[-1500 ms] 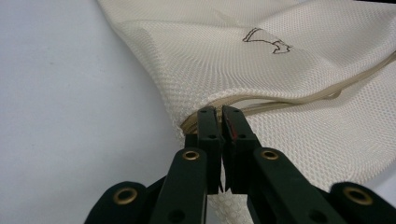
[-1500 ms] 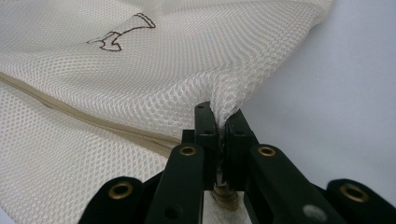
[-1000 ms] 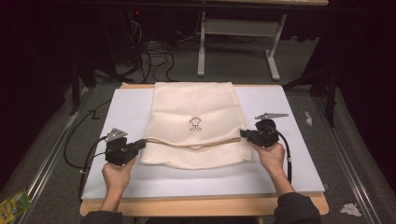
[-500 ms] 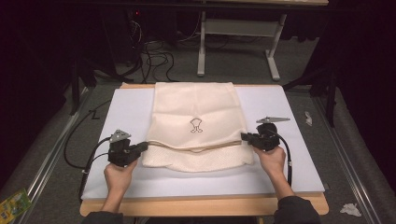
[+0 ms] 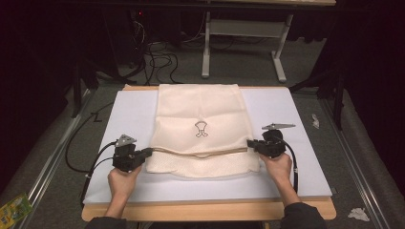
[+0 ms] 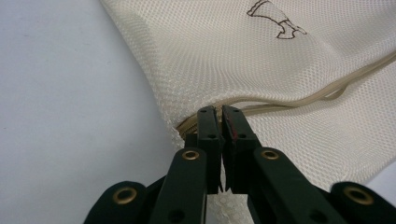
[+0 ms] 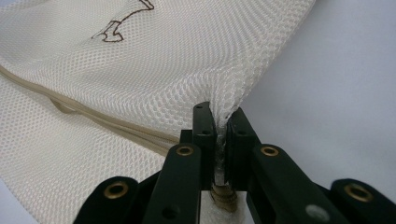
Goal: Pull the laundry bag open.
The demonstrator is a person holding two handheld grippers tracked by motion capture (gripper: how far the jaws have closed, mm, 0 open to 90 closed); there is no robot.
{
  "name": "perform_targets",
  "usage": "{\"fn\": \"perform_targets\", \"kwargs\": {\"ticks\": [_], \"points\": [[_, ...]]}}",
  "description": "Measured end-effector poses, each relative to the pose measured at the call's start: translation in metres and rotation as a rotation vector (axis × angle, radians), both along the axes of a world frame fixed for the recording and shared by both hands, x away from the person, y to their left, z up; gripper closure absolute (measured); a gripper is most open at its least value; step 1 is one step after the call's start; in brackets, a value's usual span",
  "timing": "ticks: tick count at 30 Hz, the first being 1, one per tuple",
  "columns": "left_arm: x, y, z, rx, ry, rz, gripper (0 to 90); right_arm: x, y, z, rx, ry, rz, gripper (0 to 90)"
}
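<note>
A cream mesh bag with a small brown emblem lies on the white board, its near part folded so a tan corded hem runs across it. My left gripper is shut on the hem's left end, and the left gripper view shows the jaws pinching the mesh bag at the left gripper tips. On the hem's right end my right gripper is shut too. In the right gripper view, the mesh bag bunches between the right gripper jaws.
The board rests on a wooden table whose edge shows along the near side. Bare white board lies on both sides of the bag. Beyond the table are cables and a white desk frame on the floor.
Both grippers have drawn slightly toward the person, taking the bag's hem with them. Both stay shut.
</note>
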State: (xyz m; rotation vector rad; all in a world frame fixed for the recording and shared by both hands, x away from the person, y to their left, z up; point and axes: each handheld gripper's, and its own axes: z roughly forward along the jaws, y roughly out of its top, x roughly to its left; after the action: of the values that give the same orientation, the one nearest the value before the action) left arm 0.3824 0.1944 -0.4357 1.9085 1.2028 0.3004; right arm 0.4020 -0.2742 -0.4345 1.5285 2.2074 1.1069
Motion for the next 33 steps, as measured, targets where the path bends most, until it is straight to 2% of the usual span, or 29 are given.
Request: {"fn": "perform_targets", "kwargs": {"ticks": [7, 23, 26, 30, 33], "points": [[0.001, 0.001, -0.005, 0.003, 0.012, 0.005, 86.9, -0.001, -0.001, -0.004, -0.009, 0.006, -0.003, 85.9], [0.0, -0.001, -0.014, 0.043, 0.021, -0.004, 86.3, -0.002, -0.003, -0.014, -0.022, 0.012, -0.01, 82.5], [0.0, -0.001, -0.016, 0.053, 0.014, -0.008, 85.3, -0.003, -0.002, -0.015, -0.037, 0.01, -0.01, 78.6], [0.0, -0.001, -0.018, 0.051, 0.008, -0.018, 76.0, -0.004, -0.002, -0.017, -0.058, 0.009, -0.019, 67.8], [0.0, -0.001, -0.017, 0.053, -0.014, -0.012, 68.9, -0.007, -0.003, -0.016, -0.067, -0.009, -0.028, 60.1]]}}
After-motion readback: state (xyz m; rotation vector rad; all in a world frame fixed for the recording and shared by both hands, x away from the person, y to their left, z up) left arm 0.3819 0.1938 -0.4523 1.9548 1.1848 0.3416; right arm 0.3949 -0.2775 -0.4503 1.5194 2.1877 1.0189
